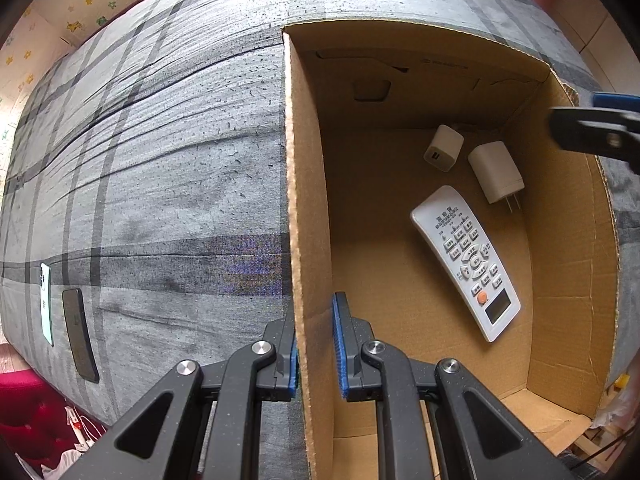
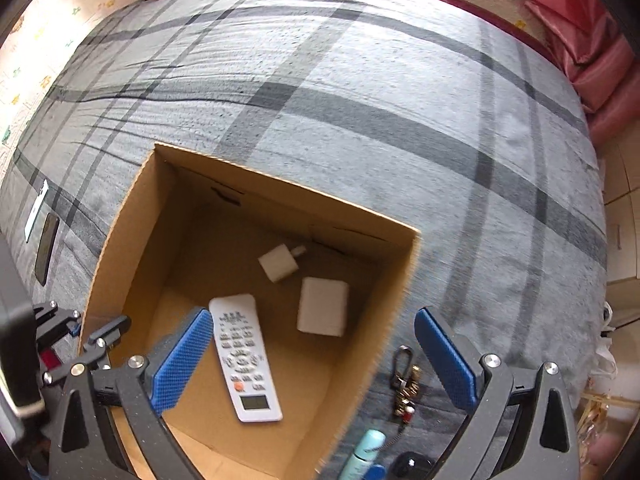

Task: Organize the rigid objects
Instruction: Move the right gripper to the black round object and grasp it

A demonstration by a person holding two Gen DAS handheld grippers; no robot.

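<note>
Left gripper (image 1: 315,344): my two blue pads straddle the near left wall of the cardboard box (image 1: 308,184), one outside and one inside. The outer pad lies against the wall while a narrow gap shows at the inner one, so I cannot tell whether the wall is actually pinched.

Right gripper (image 2: 316,360): my fingers are spread wide and carry nothing, poised above the box's open top and right rim.

Contents on the box floor: a white remote control (image 2: 245,356) lying face up, and two white chargers, a small cube (image 2: 279,266) towards the far wall and a larger flat one (image 2: 323,306) just beside it, its prongs visible from the left wrist.

Outside the box, on the grey plaid bedspread (image 2: 360,120): just beside the right wall lie a keyring with carabiner (image 2: 404,376), a pale teal tube (image 2: 366,456) and a dark rounded object, partly cut off by the frame. Well apart on the far left lie two phones, one pale (image 1: 46,304), one dark (image 1: 80,334).

Handling, as I judge it: the keys are stiff but loose and dangling, best taken at the carabiner. The tube looks light and smooth, so I would grip across its middle. The phones are flat, slippery and fragile, best gripped by the long edges.
</note>
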